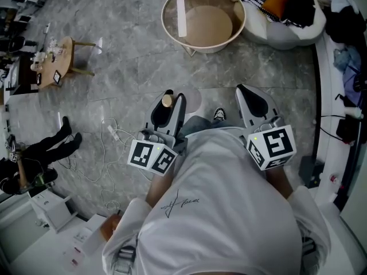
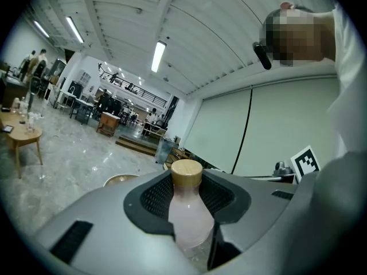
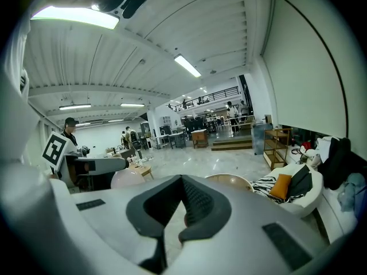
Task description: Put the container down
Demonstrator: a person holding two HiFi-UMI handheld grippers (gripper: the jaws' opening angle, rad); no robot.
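Note:
In the head view my left gripper [image 1: 170,114] is held at waist height over the grey marble floor, shut on a small bottle [image 1: 167,101] with a round wooden cap. The left gripper view shows that bottle [image 2: 187,211] upright between the black ribbed pads of the left gripper [image 2: 188,202]: pale pink translucent body, wooden cap above the jaws. To the right of it my right gripper [image 1: 250,99] is raised to the same height. Its jaws stand together with nothing between them, as the right gripper view shows [image 3: 182,202].
A round, wood-rimmed low table [image 1: 171,26] stands ahead on the floor. A white armchair [image 1: 287,30] with a striped cloth and an orange cushion sits far right. A small wooden side table [image 1: 57,59] is at left. Cables [image 1: 112,136] trail on the floor.

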